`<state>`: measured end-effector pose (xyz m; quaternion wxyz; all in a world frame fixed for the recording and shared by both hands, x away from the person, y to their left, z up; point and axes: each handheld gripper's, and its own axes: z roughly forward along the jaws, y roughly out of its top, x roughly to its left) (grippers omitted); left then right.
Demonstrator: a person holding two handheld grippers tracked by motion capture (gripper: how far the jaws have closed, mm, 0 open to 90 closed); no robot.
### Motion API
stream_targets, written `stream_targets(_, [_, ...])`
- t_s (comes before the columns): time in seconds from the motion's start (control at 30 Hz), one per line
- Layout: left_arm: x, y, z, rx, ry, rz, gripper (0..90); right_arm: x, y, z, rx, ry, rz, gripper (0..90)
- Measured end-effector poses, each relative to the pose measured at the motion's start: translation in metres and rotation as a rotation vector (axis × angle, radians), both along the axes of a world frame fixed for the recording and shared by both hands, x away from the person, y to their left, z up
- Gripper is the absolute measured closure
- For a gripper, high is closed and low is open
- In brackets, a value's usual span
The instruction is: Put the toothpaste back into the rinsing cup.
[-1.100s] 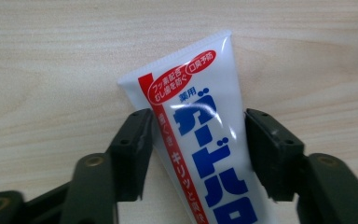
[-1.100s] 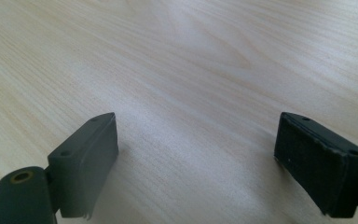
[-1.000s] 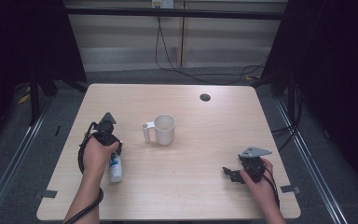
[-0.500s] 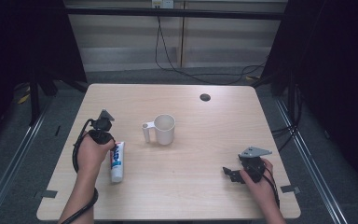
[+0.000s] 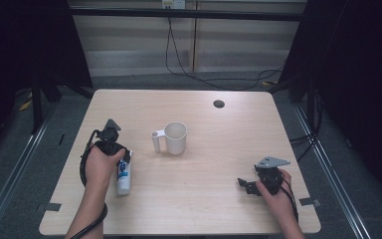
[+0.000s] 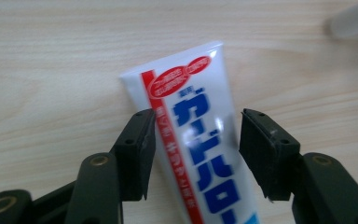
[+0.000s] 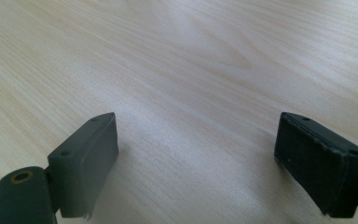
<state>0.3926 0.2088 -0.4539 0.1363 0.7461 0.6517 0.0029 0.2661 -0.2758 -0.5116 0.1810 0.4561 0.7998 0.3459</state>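
Jaws of the left gripper (image 6: 193, 154) have just been opening; their flat black pads straddle a glossy white tube (image 6: 200, 135) with blue and red print, lying flat on the pale wood-grain table (image 5: 219, 199) left of a white mug (image 5: 175, 138). The right gripper (image 7: 196, 163) stands spread wide over bare wood.

High view: fixed overhead, person's side, looks forward-down, far, whole table (image 5: 209, 209) in frame. Left gripper view: rides gripper, aims down, very close on toothpaste tube (image 6: 200, 135), also in high view (image 5: 124, 174); blurred white shape top right, probably mug (image 6: 354, 21). Right gripper view: low, close, grazes bare tabletop.
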Motion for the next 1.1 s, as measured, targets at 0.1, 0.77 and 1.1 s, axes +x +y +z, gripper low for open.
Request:
stream_targets(0.1, [0.001,-0.002,-0.004,0.014,0.02,0.016,38.1,0.0,0.0,0.0,0.0,0.002,-0.001,13.1])
stream_targets(0.77, [0.004,-0.017,-0.006,0.07,0.032,-0.067,61.4,0.0,0.0,0.0,-0.001,-0.002,0.002,13.1])
stream_targets(1.1, [-0.005,-0.009,0.011,-0.002,-0.072,-0.118,66.9,0.0,0.0,0.0,-0.001,-0.001,0.002,13.1])
